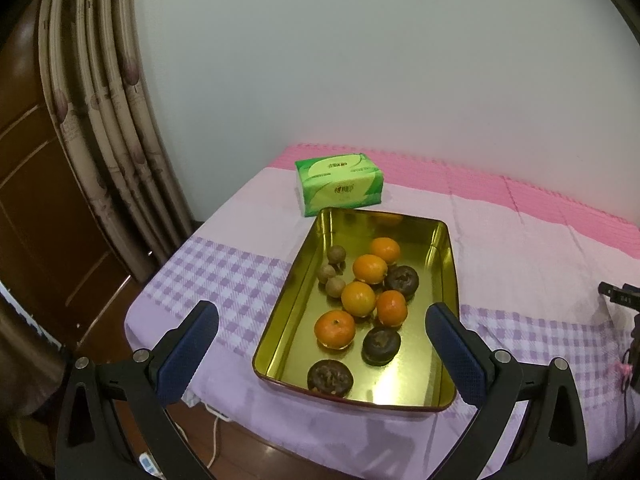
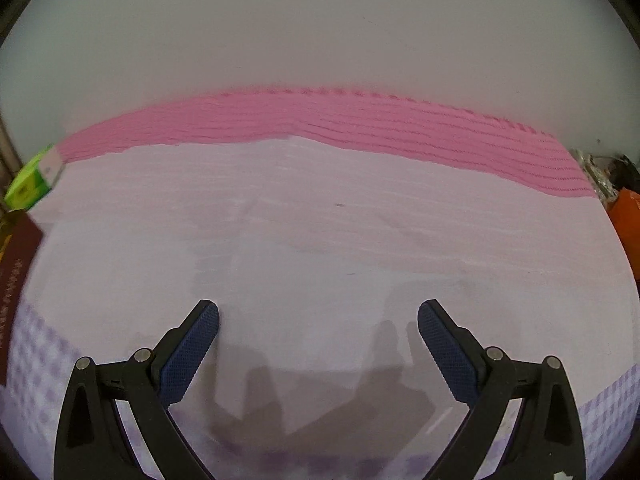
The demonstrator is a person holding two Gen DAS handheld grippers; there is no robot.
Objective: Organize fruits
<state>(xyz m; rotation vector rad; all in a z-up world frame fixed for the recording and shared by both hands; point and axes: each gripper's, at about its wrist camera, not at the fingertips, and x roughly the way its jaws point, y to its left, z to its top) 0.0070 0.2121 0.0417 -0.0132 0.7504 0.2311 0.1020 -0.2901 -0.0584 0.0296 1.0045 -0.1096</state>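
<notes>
A gold metal tray lies on the lilac cloth in the left wrist view. Inside it are several oranges, three dark mangosteens and three small brown longans, all mixed together. My left gripper hangs open above the tray's near end, nothing between its blue pads. In the right wrist view my right gripper is open too, over bare lilac cloth with no fruit near it. The tray's dark red outer wall shows at that view's left edge.
A green tissue box stands just behind the tray, and it also appears as tissue box. A pink mat runs along the wall. Curtains and a wooden door hang left of the table. Clutter sits at the far right.
</notes>
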